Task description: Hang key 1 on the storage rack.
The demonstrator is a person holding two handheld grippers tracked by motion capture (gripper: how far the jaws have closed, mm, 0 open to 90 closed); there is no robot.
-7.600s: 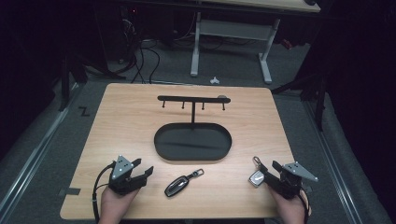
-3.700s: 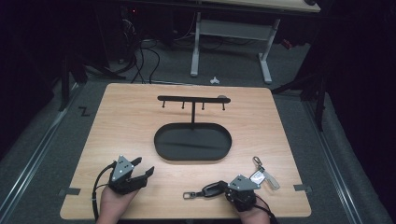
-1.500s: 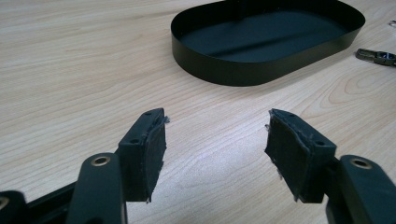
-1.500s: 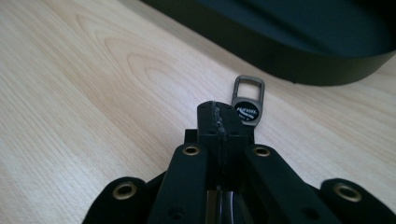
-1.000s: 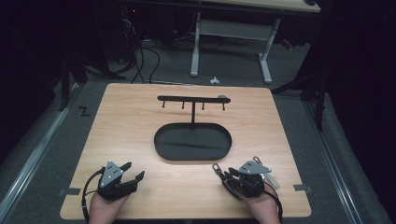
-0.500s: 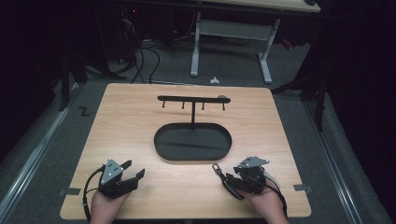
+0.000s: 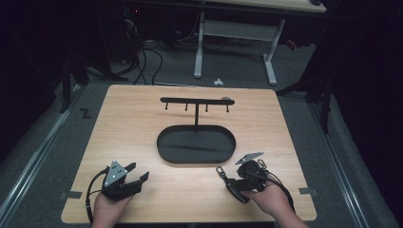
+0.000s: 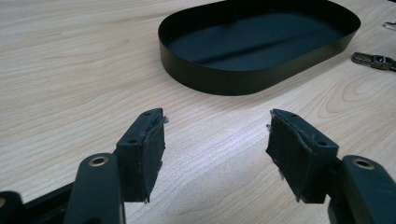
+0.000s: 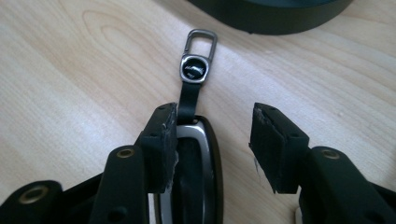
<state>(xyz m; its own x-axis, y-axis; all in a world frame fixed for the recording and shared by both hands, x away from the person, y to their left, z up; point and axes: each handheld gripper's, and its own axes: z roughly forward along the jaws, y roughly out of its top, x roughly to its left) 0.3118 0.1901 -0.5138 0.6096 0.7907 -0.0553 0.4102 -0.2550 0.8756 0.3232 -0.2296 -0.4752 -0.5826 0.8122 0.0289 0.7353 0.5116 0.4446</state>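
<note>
A black car key fob (image 9: pixel 201 163) with a silver rim lies on the wooden table (image 7: pixel 142 123). Its strap and metal clasp (image 9: pixel 200 44) point toward the black oval tray (image 7: pixel 164 154). My right gripper (image 9: pixel 212 119) straddles the fob; its jaws have just been opening. The fob rests beside the left pad and the right pad stands well apart from it. In the high view the right gripper (image 7: pixel 236 180) is at the table's front right, with the fob (image 7: pixel 239 192) under it. My left gripper (image 7: pixel 138 172) rests at the front left, open, nothing between its pads (image 8: pixel 152 149).
Behind the tray stands a black T-shaped key rack (image 7: pixel 196 100) with small hooks. The tray's wall (image 8: pixel 224 84) rises ahead of the left gripper, and the clasp (image 8: pixel 371 59) lies to its right. Desk legs and cables are on the floor beyond the table.
The right gripper's jaws have spread apart from the fob, and the right hand has shifted and lifted slightly. The left gripper has not moved.
</note>
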